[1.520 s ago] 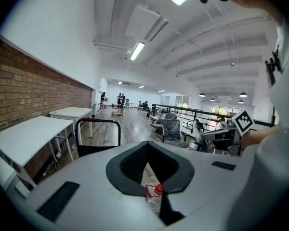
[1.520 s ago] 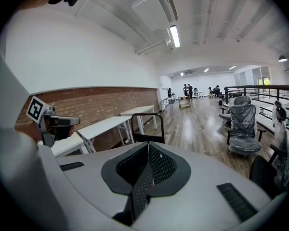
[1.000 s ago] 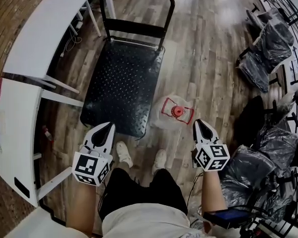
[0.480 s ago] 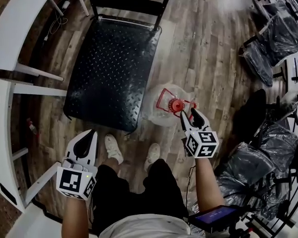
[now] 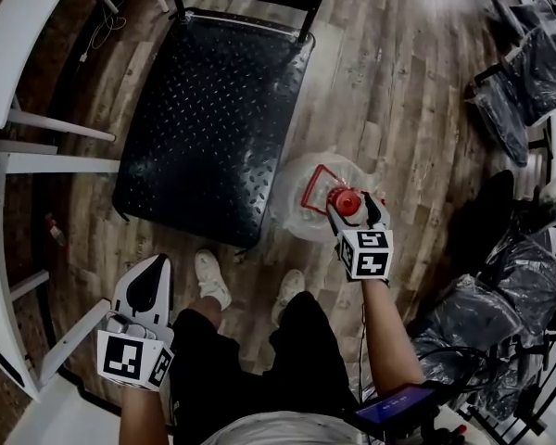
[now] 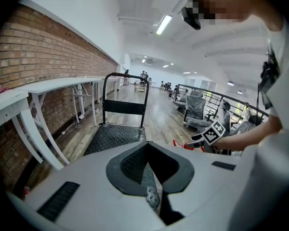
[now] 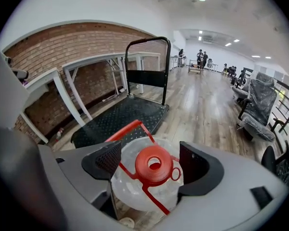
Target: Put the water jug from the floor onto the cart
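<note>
Water jug [image 5: 301, 202] stands upright with its neck between the jaws of my right gripper [image 7: 151, 163], which have just been opening and don't touch it. It sits on the floor [image 5: 398, 109] just right of the cart [image 5: 204, 128]. My left gripper [image 5: 146, 290], pressed together, hangs farther off.

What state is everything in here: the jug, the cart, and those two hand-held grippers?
Water jug: upright on the floor beside the cart, red cap on.
Cart: nothing on its deck.
Right hand-held gripper: open, its jaws have just been opening; they straddle the red cap without gripping it.
Left hand-held gripper: shut, holding nothing.
</note>
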A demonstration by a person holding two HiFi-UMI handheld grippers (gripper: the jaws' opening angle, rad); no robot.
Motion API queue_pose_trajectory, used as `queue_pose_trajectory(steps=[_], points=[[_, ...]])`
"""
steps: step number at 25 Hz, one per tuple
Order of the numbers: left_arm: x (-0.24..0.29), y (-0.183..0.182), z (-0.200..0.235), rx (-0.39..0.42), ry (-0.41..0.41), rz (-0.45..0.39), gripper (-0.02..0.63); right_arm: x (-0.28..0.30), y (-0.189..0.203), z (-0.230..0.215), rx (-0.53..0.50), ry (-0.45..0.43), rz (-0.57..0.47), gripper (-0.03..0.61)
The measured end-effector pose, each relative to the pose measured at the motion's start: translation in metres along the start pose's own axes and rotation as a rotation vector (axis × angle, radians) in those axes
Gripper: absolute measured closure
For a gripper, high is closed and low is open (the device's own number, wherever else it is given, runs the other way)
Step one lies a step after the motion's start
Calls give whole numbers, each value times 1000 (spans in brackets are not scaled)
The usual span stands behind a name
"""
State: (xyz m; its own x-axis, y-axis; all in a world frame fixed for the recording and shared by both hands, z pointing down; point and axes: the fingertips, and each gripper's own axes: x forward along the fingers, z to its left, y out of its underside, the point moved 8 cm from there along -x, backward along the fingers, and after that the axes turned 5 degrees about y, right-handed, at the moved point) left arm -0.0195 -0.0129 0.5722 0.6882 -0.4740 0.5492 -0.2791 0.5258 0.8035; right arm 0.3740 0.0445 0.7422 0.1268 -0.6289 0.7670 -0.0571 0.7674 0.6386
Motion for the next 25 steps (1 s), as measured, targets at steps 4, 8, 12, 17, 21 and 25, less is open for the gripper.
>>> queue_pose_trajectory(steps=[4, 8, 12, 17, 21, 25], points=[[3, 8, 8, -18, -20, 5, 614, 19, 13, 1, -7, 17, 59, 216], [5, 11, 11, -33, -30, 3, 614, 30, 20, -2, 17, 33, 86, 216], [6, 13, 11, -40, -35, 12, 614, 34, 17, -2, 41, 56, 76, 218], [7, 13, 10, -43, -39, 13, 614, 39, 23, -4, 67, 46, 81, 221], [6, 13, 9, -40, -42, 15, 614, 38, 27, -3, 84, 56, 71, 262], [2, 12, 9, -40, -48, 13, 614, 32, 33, -3, 96, 75, 65, 265]])
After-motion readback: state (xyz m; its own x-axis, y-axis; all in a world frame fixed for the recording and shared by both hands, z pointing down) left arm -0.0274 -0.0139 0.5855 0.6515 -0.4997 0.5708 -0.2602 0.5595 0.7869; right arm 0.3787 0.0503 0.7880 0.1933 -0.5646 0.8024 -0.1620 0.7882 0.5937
